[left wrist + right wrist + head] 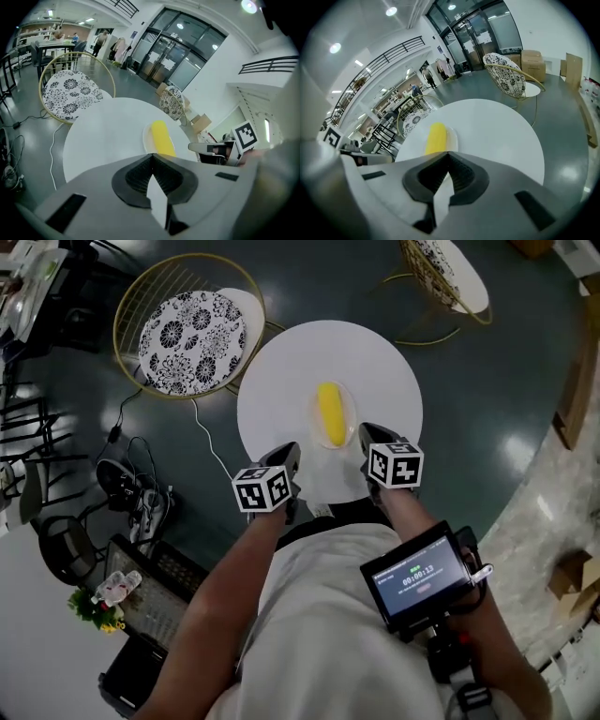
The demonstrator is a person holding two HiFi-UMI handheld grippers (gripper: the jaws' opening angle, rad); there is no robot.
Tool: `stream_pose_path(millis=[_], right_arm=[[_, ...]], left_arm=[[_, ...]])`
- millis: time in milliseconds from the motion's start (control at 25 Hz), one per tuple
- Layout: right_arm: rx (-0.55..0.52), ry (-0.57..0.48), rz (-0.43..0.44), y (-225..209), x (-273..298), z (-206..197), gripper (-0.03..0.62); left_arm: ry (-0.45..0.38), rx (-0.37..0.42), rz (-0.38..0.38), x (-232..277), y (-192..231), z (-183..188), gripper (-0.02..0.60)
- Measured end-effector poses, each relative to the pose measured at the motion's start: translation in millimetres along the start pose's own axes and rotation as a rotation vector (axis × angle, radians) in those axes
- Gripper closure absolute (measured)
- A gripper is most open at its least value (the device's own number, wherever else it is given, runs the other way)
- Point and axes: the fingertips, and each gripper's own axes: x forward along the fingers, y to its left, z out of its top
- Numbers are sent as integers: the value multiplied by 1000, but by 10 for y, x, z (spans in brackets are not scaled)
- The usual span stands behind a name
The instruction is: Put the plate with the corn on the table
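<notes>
A yellow corn cob (330, 413) lies on a small pale plate (351, 424) in the middle of the round white table (281, 381). Both grippers hover at the table's near edge, one on each side of the plate and short of it. My left gripper (289, 454) is shut with nothing in it, and so is my right gripper (368, 434). The left gripper view has the shut left gripper (151, 155) just below the corn (161, 136) and plate (146, 137). In the right gripper view, the shut right gripper (447, 153) points at the corn (436, 138).
A wire chair with a patterned cushion (192, 329) stands left of the table, and a second chair (450, 273) stands at the far right. Cables and gear (131, 488) lie on the floor at left. A screen device (417, 582) sits on the person's right forearm.
</notes>
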Motion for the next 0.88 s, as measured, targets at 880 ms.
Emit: stream_pose_path(millis=[880], right_arm=[[-130,-176,158,917,-1138,-43,587]], left_arm=[[-204,167,-192,-1096,-651,-79,575]])
